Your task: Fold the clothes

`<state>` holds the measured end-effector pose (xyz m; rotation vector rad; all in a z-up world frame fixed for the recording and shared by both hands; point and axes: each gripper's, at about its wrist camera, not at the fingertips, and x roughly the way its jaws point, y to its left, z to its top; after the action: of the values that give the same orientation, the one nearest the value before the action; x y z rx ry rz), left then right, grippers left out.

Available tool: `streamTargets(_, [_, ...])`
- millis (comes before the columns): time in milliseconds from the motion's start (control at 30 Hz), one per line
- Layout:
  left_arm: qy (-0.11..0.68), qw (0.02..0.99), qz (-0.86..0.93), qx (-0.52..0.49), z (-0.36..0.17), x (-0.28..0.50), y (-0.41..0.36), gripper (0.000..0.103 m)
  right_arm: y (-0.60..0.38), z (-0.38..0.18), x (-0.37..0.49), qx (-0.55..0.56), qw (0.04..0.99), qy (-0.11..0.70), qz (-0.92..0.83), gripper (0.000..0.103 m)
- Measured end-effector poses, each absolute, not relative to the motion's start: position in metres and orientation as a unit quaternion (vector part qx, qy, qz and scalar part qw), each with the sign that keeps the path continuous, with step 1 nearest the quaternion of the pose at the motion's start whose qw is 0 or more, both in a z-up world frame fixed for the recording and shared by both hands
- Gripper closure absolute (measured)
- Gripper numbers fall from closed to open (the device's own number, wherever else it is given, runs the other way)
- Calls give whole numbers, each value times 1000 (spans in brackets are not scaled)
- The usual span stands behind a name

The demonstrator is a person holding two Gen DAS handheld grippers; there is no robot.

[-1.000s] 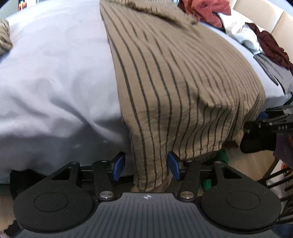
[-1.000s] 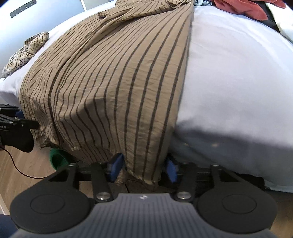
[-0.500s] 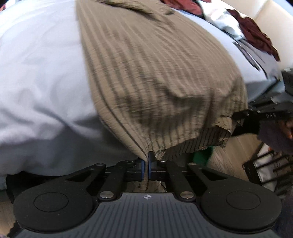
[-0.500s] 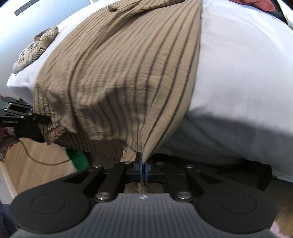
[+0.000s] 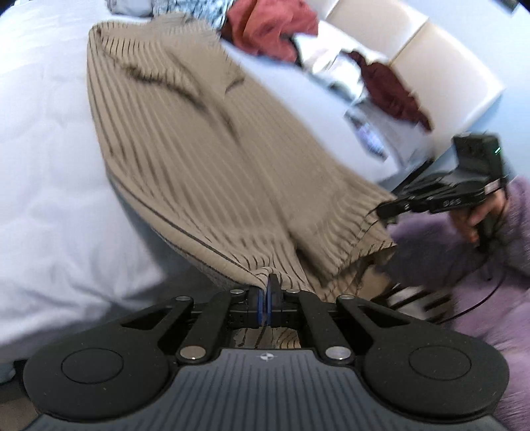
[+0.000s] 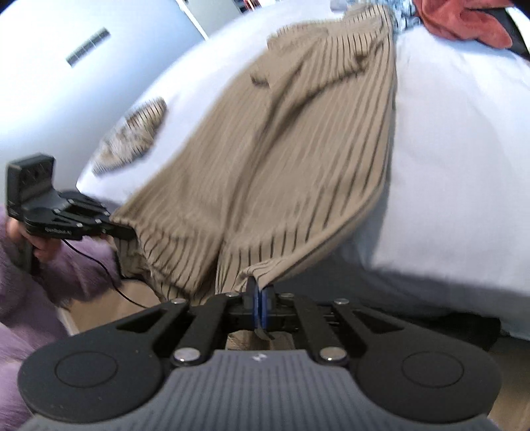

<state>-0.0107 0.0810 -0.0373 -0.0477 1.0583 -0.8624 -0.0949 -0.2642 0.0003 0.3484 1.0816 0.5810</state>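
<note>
Clearly soft and light, this striped garment [image 5: 212, 172]: thin crinkled cloth, limp enough to sag between two holds and to drape over the bed's edge. Likely to slip little, given the rough weave, but sure to stretch and skew if pulled unevenly. Best taken at the two corners of the near hem, well apart, one corner per gripper, as now. Fragile in no real sense; only prone to bunching.

Tan with thin dark stripes running lengthwise, somewhat blurred in both views. Spread lengthwise across the white bedding [image 5: 49, 165], far end lying flat with a few diagonal creases, near end raised off the mattress edge and hanging in a slack curve between the holds. Seen from the right wrist, the same garment [image 6: 285, 159] with its striped underside showing at the lifted hem.

Left gripper [image 5: 265, 298]: blue pads pressed together on the hem's left corner, cloth pinched between them. Right gripper [image 6: 257, 310]: pads likewise clamped on the opposite corner, a small tab of fabric poking out behind them. Both sets of jaws just closed onto the hem.

Beyond, at the head of the bed: a heap of other clothes [image 5: 275, 30], red and dark red among them. On the bedding off to the left of the right-wrist view, another striped piece [image 6: 132, 132], crumpled.
</note>
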Motion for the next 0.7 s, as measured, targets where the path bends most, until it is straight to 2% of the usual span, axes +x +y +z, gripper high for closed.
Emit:
streamTargets(333, [439,795,-403,-114,11,68,96,103,-281,56,-22,179,835,443,273,100])
streamTargets(533, [422,810,-380,-146,29,131,101,103,-300,54,44,191,853,426,233,100])
streamTargets(700, [424,817,-357,-161,22,187,105,103,-318,38,97,197,860,421,210,100])
